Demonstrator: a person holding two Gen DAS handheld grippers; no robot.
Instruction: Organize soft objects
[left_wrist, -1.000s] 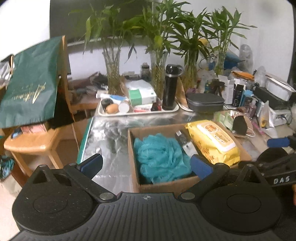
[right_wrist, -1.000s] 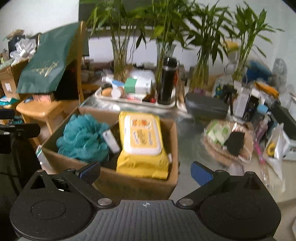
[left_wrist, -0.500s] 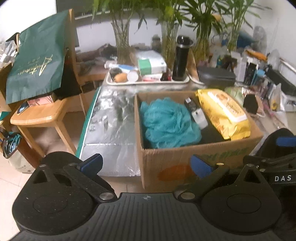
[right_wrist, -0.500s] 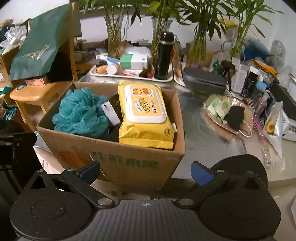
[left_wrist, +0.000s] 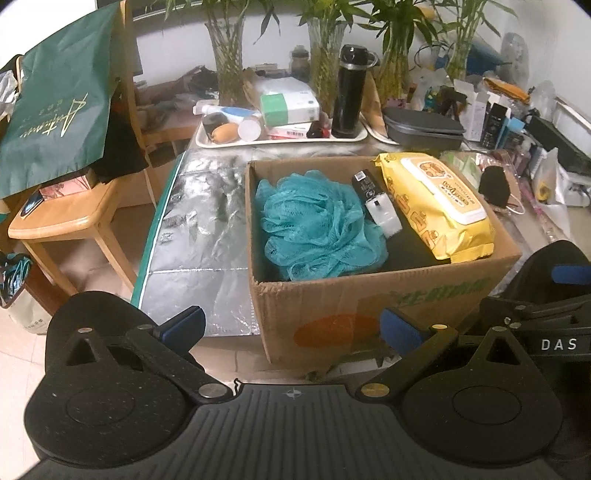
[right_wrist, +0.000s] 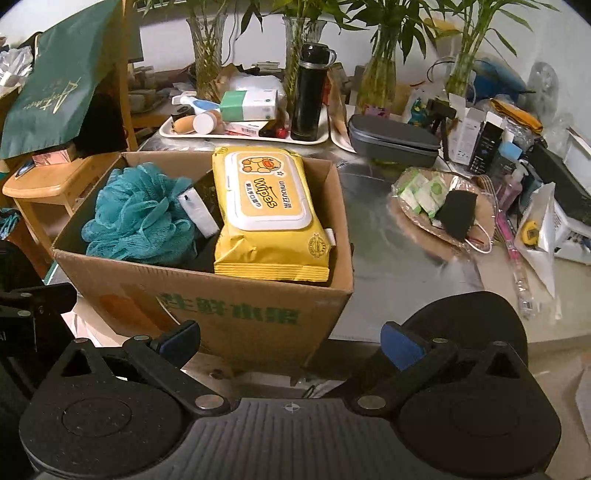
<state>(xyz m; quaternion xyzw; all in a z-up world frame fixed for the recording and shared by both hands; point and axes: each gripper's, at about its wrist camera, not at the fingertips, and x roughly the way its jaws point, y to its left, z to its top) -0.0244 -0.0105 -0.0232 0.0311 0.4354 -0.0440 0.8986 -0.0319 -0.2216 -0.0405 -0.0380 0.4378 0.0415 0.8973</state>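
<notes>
— Since both tools are drawn back below the table edge, which is seen to be nearer the box (right_wrist: 236, 306)?

— Neither is favoured much. The left gripper (left_wrist: 291, 326) is held with its fingers spread wide and nothing between them, facing the box's front wall. The right gripper (right_wrist: 290, 338) is likewise spread and empty, facing the box's right front corner.

— And what is found beyond the wall?

— Up and ahead of both tools, the sponge (left_wrist: 317, 225) is lodged in the box's left half, nearer the left gripper. The wipes (right_wrist: 267, 210) are laid in the right half, nearer the right gripper, their long axis running front to back, away from the tools.

— So a grasp across the pack's width is judged easiest?

— Probably, from the right. Farther off, a mask (right_wrist: 458, 214) is seen on the table, well apart from the box.
</notes>
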